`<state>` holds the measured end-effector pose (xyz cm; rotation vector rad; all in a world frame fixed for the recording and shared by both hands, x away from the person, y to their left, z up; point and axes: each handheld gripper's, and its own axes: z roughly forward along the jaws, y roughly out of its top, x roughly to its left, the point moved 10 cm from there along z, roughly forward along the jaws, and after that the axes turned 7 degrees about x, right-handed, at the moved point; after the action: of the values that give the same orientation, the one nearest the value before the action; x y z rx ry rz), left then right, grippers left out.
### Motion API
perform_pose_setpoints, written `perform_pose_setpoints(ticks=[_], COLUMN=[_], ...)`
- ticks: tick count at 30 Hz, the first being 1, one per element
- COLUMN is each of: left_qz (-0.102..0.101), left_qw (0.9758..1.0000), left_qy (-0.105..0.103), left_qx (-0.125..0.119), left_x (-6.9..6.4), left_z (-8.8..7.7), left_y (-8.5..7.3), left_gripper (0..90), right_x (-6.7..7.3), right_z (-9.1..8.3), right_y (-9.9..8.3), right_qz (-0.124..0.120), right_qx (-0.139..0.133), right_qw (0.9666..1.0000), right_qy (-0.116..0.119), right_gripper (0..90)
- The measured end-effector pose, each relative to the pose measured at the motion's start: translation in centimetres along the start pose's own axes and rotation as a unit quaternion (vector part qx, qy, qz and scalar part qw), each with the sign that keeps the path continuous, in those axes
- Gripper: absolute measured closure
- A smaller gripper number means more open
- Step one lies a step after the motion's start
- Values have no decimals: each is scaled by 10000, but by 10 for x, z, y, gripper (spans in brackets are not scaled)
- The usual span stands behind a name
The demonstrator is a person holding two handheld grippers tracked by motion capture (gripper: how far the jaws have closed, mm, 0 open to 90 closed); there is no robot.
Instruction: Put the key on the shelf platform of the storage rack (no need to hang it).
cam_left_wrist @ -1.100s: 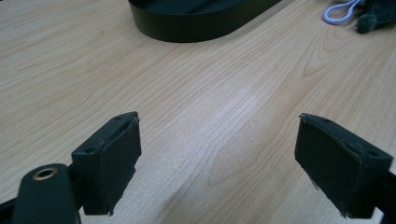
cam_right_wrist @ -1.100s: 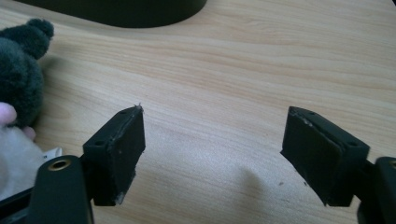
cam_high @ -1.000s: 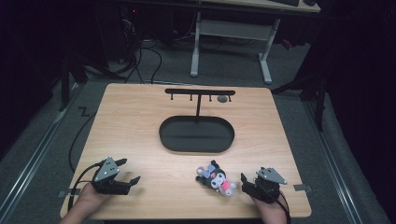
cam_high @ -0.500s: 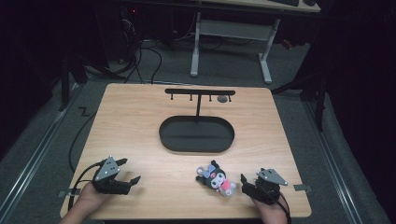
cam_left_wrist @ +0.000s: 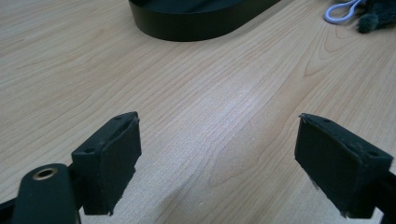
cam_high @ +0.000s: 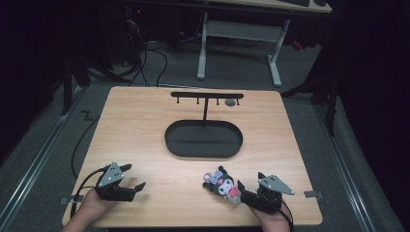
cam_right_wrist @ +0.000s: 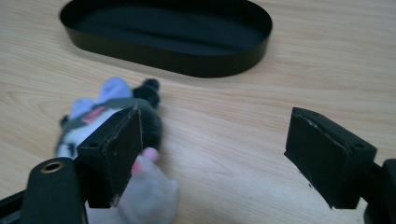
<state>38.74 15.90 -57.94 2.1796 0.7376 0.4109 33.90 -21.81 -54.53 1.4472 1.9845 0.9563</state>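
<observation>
Both tools released: right tool (cam_high: 247, 192) just beside plush toy (cam_high: 222, 182), left tool (cam_high: 129, 179) farther off; off-centre closing could nudge it away.

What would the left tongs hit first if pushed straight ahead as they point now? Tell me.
Probably the black oval tray. The left tongs stand open over bare table, with the tray's wall ahead and slightly left of their line; depth is uncertain.
</observation>
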Motion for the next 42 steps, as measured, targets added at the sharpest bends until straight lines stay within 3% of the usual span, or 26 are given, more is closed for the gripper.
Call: perform_pose_setpoints(ticks=[3, 16, 27, 32, 35, 42], left_qz=[-4, -7, -9, -7, -5, -4], left_qw=[10000, 10000, 10000, 10000, 10000, 10000], left_qy=[-1, -1, -8, -9, -8, -9], left_qx=[2, 3, 6, 7, 6, 8], left_x=[0, 0, 0, 0, 0, 0], left_z=[0, 0, 0, 0, 0, 0], left_y=[0, 0, 0, 0, 0, 0], left_gripper=[155, 155, 155, 155, 155, 155], right_x=[13, 44, 74, 89, 94, 102], right_z=[-2, 4, 9, 15, 18, 30], right_y=[3, 3, 1, -4, -8, -24], right_qz=[-120, -405, -656, -858, -922, -1098], right_qx=[-39, 34, 179, 190, 291, 589], right_qw=[9999, 9983, 9938, 9915, 9900, 9870], right_qy=[103, 429, 884, 956, 1028, 1010], right_gripper=[209, 259, 545, 836, 891, 898])
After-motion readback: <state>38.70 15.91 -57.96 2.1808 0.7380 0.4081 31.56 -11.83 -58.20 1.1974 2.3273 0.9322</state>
